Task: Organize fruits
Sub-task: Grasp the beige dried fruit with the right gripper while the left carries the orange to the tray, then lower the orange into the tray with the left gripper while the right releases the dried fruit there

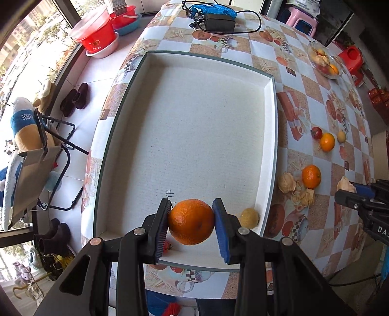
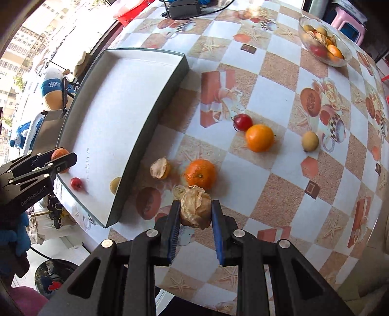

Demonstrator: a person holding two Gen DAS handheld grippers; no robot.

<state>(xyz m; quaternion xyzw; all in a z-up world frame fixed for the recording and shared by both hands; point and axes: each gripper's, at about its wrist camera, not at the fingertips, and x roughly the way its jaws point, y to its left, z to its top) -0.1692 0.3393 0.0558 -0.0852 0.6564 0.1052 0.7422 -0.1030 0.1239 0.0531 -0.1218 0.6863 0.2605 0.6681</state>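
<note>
My left gripper [image 1: 191, 220] is shut on an orange [image 1: 191, 221], held over the near end of the white tray [image 1: 267, 136]. In the tray lie a small yellow fruit [image 1: 248, 217] and a small red fruit [image 1: 167, 246]. My right gripper [image 2: 196, 214] is shut on a tan orange peel [image 2: 196, 209] above the table, right of the tray [image 2: 150, 114]. On the table lie a mandarin [image 2: 200, 173], another peel [image 2: 159, 168], an orange [image 2: 259, 137], a red fruit [image 2: 243, 122] and a yellow fruit [image 2: 310, 141].
A glass bowl [image 2: 346, 54] of fruit stands at the far right of the table. A black power adapter with cables [image 1: 218, 21] lies at the far end. Red basins [image 1: 96, 34], shoes and a folding chair are on the floor to the left.
</note>
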